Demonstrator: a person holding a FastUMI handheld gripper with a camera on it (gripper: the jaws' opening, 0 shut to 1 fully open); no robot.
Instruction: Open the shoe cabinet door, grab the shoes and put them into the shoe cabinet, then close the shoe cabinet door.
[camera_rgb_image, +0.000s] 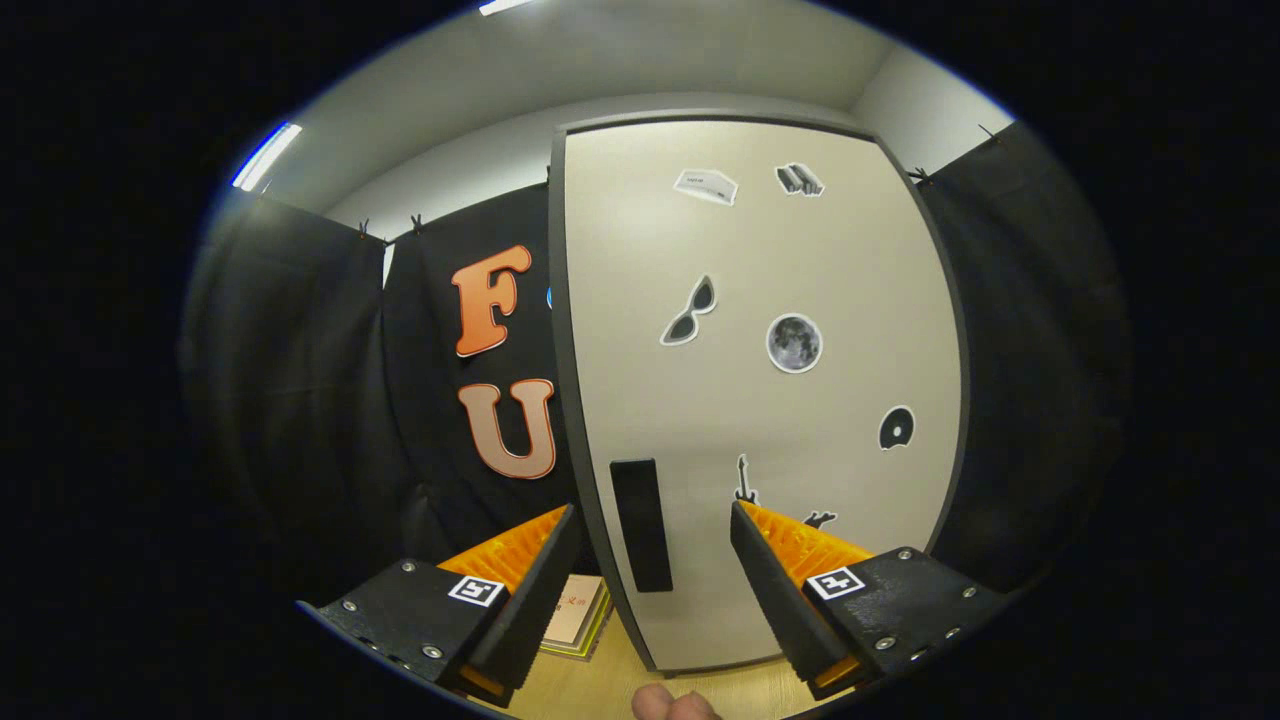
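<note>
The shoe cabinet (760, 400) stands upright just ahead of me, its pale door (800, 260) closed and dotted with small stickers. A black rectangular handle (641, 525) runs vertically near the door's left edge, low down. My gripper (652, 515) is open, and the handle sits in the gap between the two fingers, a little beyond their tips. Nothing is held.
Black cloth walls flank the cabinet on both sides. A flat stack of books or boards (577, 615) lies on the wooden floor (600, 690) left of the cabinet's base. A fingertip of a hand (672, 705) shows beneath the fingers.
</note>
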